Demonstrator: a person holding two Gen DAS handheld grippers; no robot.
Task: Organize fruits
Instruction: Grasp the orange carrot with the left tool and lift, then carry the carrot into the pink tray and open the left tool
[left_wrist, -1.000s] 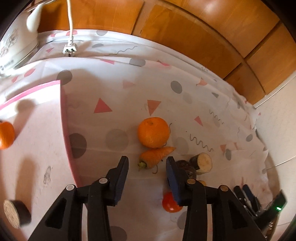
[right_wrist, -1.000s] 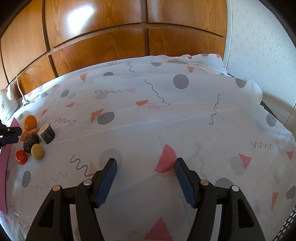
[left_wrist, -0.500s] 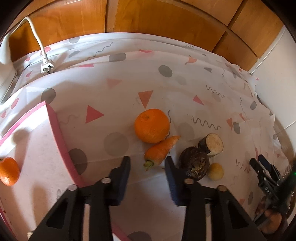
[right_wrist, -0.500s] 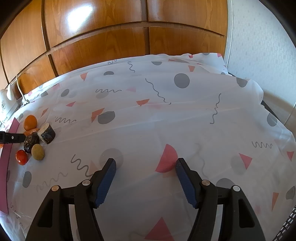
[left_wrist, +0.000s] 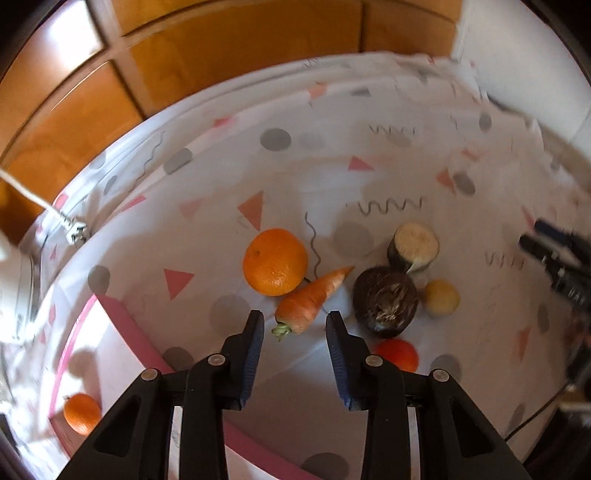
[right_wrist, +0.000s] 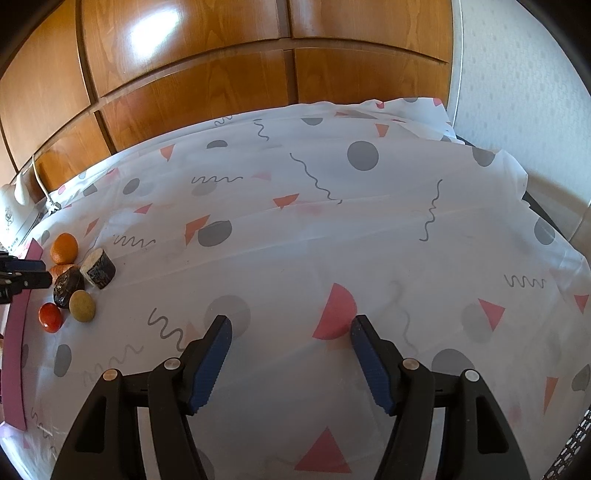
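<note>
A round orange (left_wrist: 275, 261), dark lump (left_wrist: 385, 302) and red tomato (left_wrist: 397, 354) crowd the tapered orange carrot (left_wrist: 312, 300), lying just ahead of the left claw (left_wrist: 294, 330), whose jaws have just been parting, empty.

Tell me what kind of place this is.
Probably a room in a home, set up for sorting produce. A table under a patterned tablecloth stands against wooden cabinet doors, with an orange, a carrot and a pink-edged tray on it.
</note>
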